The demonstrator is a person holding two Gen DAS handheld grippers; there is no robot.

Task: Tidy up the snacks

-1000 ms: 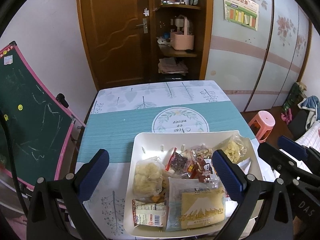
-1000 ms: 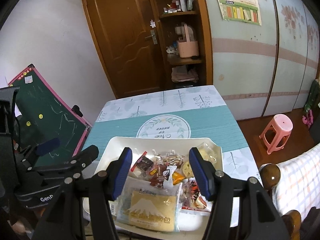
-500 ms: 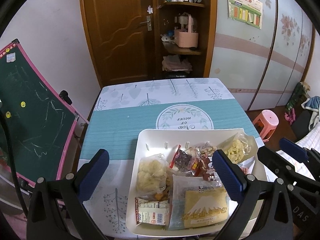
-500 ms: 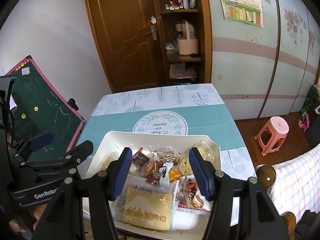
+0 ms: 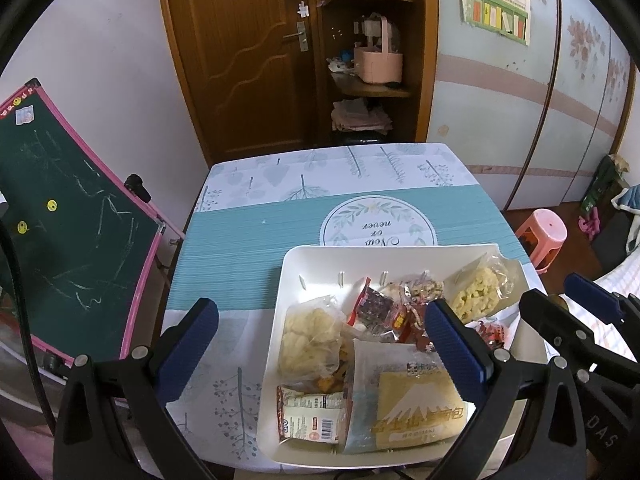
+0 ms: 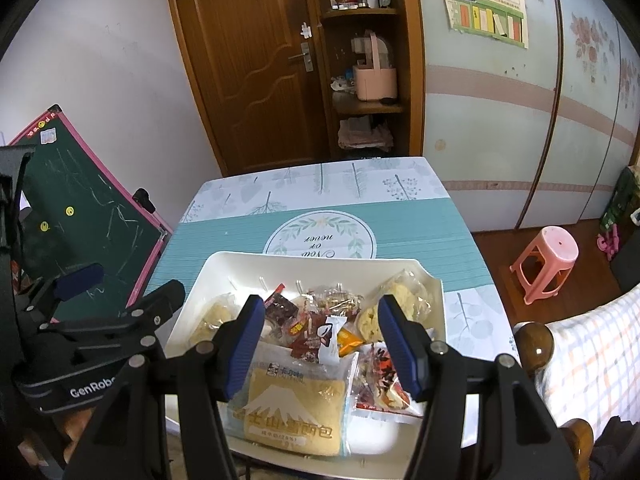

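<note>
White plastic forms the tray [image 5: 316,256], which sits on the tabletop [image 5: 240,248] at its near edge, and every snack seen lies inside it, heaped rather than sorted. Whether sorting is about to start or is over cannot be settled: the heap fits a tray awaiting order as well as snacks just gathered in.

If a packet is to be lifted, the bread bag [image 6: 296,404], largest and topmost at the tray's near side, is best gripped by its sealed edge, so nothing is crushed.

Both left tongs [image 5: 320,352] and right tongs [image 6: 320,344] are held apart and empty above the tray.

Small red packets [image 5: 384,312] mid-tray overlap too much to be counted, and the tray's near rim is cut off.
</note>
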